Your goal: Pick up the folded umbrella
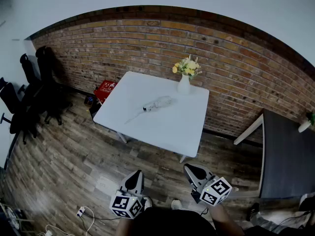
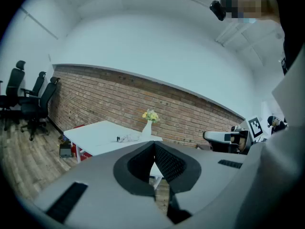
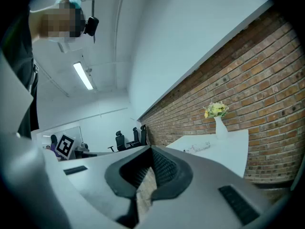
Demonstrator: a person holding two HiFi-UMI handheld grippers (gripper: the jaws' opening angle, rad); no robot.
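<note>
1. The folded umbrella (image 1: 156, 103) lies flat on the white worktop (image 1: 172, 132), just in front of the vase and a little to its left in my head view. It is a pale, slim, crumpled bundle, and a thin rod end points away from the vase.
2. The vase (image 1: 183, 85) is white and narrow-necked. It stands upright near the worktop's far edge and holds yellow and white flowers (image 1: 187, 66).
3. The worktop is smooth and square-cornered. I see open surface round the umbrella on every side, widest towards the near edge, away from the vase.
4. A rough brick wall (image 1: 236, 68) runs behind the vase. To the vase's left a red box (image 1: 105, 88) sits low by the worktop's corner, with black office chairs (image 1: 29, 92) further left. A dark table (image 1: 285, 156) stands well to the vase's right.
5. The plank floor (image 1: 74, 166) is open between the worktop's near edge and my grippers.
6. The left gripper (image 1: 134, 180) and right gripper (image 1: 196, 172) hang over the floor, well apart from the vase. The left's fingers (image 2: 169, 163) are pressed together at the tips, as are the right's fingers (image 3: 164, 168), both empty.
</note>
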